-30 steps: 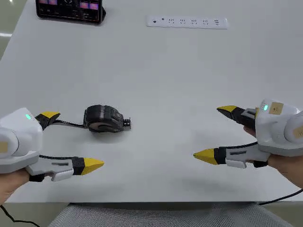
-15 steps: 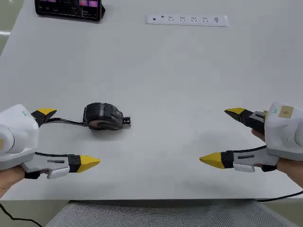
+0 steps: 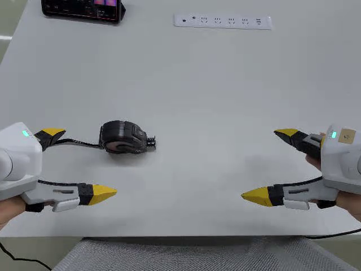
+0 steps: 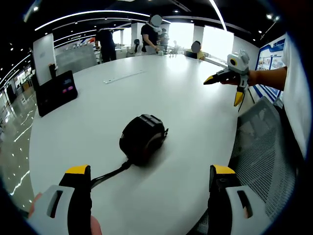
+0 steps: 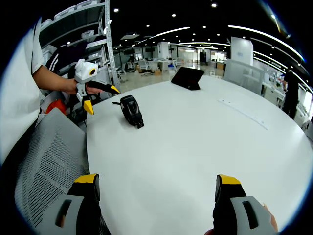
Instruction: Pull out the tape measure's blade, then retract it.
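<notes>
Drawn slightly outward from the tape measure (image 3: 124, 138) since a moment ago: left gripper (image 3: 80, 162) near its strap end, right gripper (image 3: 269, 164) well apart. Both spread wide, holding nothing. Blade fully housed; probably no pull under way.

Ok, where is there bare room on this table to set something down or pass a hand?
The widest bare stretch of table runs between the tape measure and the right tool, up to the power strip. It is tight only by the left tool, around the tape measure's strap.
</notes>
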The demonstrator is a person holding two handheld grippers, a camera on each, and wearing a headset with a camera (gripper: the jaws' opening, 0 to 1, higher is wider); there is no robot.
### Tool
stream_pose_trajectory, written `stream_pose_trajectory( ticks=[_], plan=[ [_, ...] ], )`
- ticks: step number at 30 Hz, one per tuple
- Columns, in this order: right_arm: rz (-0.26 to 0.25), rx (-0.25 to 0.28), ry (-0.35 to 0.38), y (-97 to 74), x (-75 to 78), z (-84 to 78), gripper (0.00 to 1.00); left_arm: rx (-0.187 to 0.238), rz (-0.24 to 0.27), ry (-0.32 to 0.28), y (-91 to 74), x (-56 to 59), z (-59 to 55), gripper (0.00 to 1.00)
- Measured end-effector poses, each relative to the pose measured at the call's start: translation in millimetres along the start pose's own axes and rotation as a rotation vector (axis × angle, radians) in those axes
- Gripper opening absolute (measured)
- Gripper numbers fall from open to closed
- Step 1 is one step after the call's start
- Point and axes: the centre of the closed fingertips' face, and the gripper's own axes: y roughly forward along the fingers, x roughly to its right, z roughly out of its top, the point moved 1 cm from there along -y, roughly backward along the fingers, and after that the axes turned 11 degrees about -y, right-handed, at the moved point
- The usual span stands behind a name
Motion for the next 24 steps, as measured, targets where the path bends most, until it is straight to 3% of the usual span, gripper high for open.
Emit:
stream_pose_trajectory(
  ticks=[24],
  plan=[
    [-0.001, -0.019, 0.001, -1.2, 0.3, -6.4, 0.99, -0.026, -0.019, -0.025, 1.8, 1.8, -7.7, 0.99]
  ],
)
